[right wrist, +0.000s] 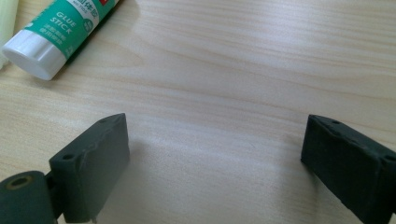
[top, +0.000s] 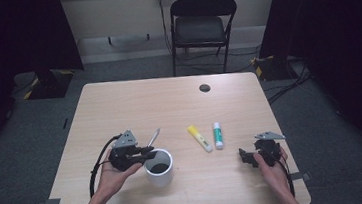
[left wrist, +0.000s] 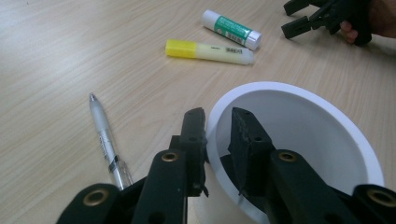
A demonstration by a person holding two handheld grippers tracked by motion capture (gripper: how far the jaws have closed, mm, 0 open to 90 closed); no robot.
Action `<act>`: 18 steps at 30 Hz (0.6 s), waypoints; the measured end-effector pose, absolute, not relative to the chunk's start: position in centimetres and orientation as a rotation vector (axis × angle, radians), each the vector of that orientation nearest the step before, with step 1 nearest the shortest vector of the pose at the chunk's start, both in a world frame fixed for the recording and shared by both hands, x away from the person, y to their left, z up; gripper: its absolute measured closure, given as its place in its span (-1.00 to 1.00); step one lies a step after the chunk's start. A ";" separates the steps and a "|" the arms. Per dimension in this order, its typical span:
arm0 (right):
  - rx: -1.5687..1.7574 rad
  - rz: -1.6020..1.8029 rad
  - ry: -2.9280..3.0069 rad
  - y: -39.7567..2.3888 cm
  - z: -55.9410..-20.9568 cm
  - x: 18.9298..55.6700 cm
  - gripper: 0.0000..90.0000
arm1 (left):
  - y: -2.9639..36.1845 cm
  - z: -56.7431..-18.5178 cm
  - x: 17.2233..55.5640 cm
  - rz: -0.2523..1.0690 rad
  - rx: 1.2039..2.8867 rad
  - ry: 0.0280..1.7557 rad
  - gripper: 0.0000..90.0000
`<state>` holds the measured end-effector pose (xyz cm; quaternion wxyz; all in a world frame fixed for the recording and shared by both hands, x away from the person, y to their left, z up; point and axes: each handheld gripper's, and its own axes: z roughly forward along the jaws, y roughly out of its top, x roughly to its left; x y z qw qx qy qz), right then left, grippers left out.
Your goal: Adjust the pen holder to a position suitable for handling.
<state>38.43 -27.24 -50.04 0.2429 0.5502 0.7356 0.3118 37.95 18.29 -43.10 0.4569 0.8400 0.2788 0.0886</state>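
A white cup (top: 159,168) stands near the table's front edge, left of centre. My left gripper (top: 146,153) grips its rim (left wrist: 299,93): one jaw is outside the wall and one inside, and the left gripper (left wrist: 217,114) is shut on it. A silver pen (left wrist: 105,137) lies just beyond the cup (top: 153,137). A yellow highlighter (top: 199,138) and a green-and-white glue stick (top: 218,135) lie side by side mid-table. My right gripper (top: 244,156) rests at the front right, open over bare wood (right wrist: 215,140), with the glue stick (right wrist: 60,28) ahead of it.
The wooden table (top: 168,98) has a dark cable hole (top: 205,87) near its far edge. A black folding chair (top: 201,24) stands behind the table. The left gripper's cable loops toward the table's front left.
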 end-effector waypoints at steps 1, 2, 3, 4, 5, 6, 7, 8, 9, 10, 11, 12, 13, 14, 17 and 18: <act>1.502 0.852 2.011 -27.2 -50.0 38.4 -0.84 | 18.2 -43.2 38.1 0.218 2.075 0.684 0.69; 1.502 0.852 2.011 -27.2 -50.0 38.4 -0.84 | 18.0 -43.4 38.1 0.217 2.097 0.684 0.69; 1.504 0.852 2.010 -27.2 -50.0 38.4 -0.84 | 17.8 -43.6 38.2 0.217 2.099 0.688 0.69; 1.504 0.852 2.010 -27.2 -50.0 38.4 -0.84 | 17.6 -43.7 38.3 0.216 2.101 0.693 0.71; 1.502 0.852 2.011 -27.2 -50.0 38.4 -0.84 | 17.5 -43.7 38.4 0.210 2.103 0.687 0.71; 1.502 0.852 2.011 -27.2 -50.0 38.4 -0.84 | 17.5 -43.7 38.5 0.204 2.101 0.681 0.72; 1.503 0.852 2.010 -27.2 -50.0 38.4 -0.84 | 17.5 -43.7 38.5 0.200 2.096 0.680 0.72; 1.503 0.852 2.010 -27.2 -50.0 38.4 -0.84 | 17.5 -43.7 38.6 0.199 2.097 0.682 0.72; 1.503 0.852 2.010 -27.2 -50.0 38.4 -0.84 | 17.5 -43.7 38.6 0.199 2.101 0.683 0.72; 1.503 0.852 2.010 -27.2 -50.0 38.4 -0.84 | 17.5 -43.7 38.6 0.202 2.101 0.679 0.72; 1.503 0.852 2.010 -27.2 -50.0 38.4 -0.84 | 17.4 -43.8 38.7 0.199 2.096 0.685 0.72; 1.503 0.852 2.010 -27.2 -50.0 38.4 -0.84 | 17.3 -43.7 38.7 0.199 2.099 0.684 0.72; 1.503 0.852 2.010 -27.2 -50.0 38.4 -0.84 | 17.2 -43.8 38.7 0.196 2.094 0.686 0.72; 1.503 0.852 2.010 -27.2 -50.0 38.4 -0.84 | 17.2 -43.8 38.8 0.193 2.092 0.688 0.72; 1.503 0.852 2.010 -27.2 -50.0 38.4 -0.84 | 16.7 -44.0 39.1 0.184 2.076 0.696 0.71; 1.501 0.852 2.012 -27.3 -50.0 38.4 -0.84 | 16.5 -44.1 39.1 0.182 2.069 0.699 0.71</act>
